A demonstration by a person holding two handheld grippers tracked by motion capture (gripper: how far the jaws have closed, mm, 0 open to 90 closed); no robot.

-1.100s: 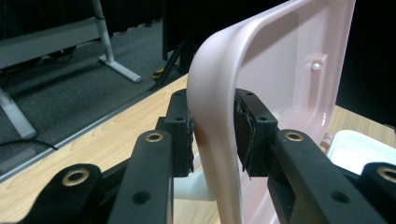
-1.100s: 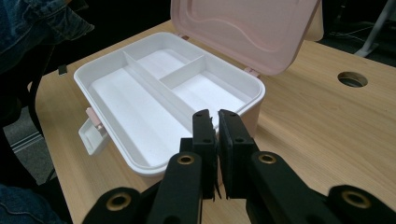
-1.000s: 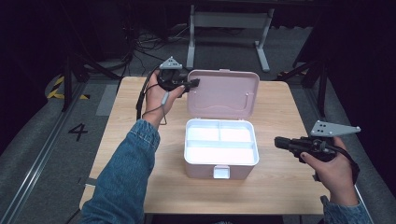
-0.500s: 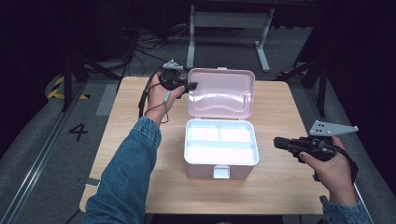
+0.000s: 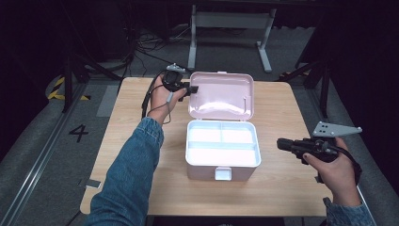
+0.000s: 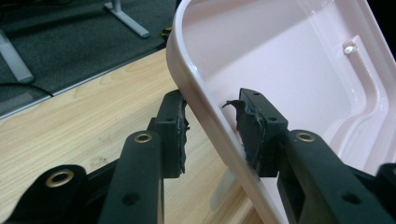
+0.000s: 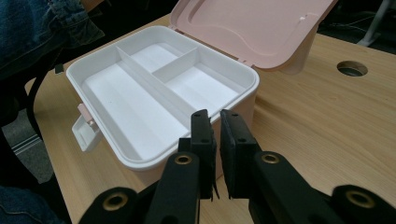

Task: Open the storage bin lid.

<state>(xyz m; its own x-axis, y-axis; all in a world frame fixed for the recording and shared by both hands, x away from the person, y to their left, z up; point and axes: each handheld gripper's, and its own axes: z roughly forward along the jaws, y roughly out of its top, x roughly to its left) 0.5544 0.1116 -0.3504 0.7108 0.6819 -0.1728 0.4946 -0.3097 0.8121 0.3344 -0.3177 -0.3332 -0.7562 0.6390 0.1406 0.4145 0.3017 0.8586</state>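
Note:
A pink box (image 5: pixel 207 172) with a white divided tray stands open mid-table, its pink lid (image 5: pixel 221 94) leaning back. My left gripper (image 5: pixel 192 88) is at the lid's left edge. In the left gripper view the lid's rim (image 6: pixel 205 116) passes between the jaws of my left gripper (image 6: pixel 210 105). The jaws have just been opening: the right pad (image 6: pixel 247 130) stands clear of the lid, and the left pad (image 6: pixel 175 135) lies close against its outer side. My right gripper (image 5: pixel 280 143) hovers right of the box, jaws nearly together with nothing between them. It points at the box's near corner (image 7: pixel 252 79) and the lid (image 7: pixel 252 23).
The box's front latch (image 5: pixel 222 174) hangs open toward the table's near edge. The wooden table (image 5: pixel 282 108) has a round cable hole (image 7: pixel 351 68) beyond the box. A metal stand (image 5: pixel 230 19) is behind the table. My left sleeve (image 5: pixel 131 174) crosses the table's left side.
My left hand has sunk a little at the lid's edge and its jaws have spread wider. The right hand has stayed where it was.

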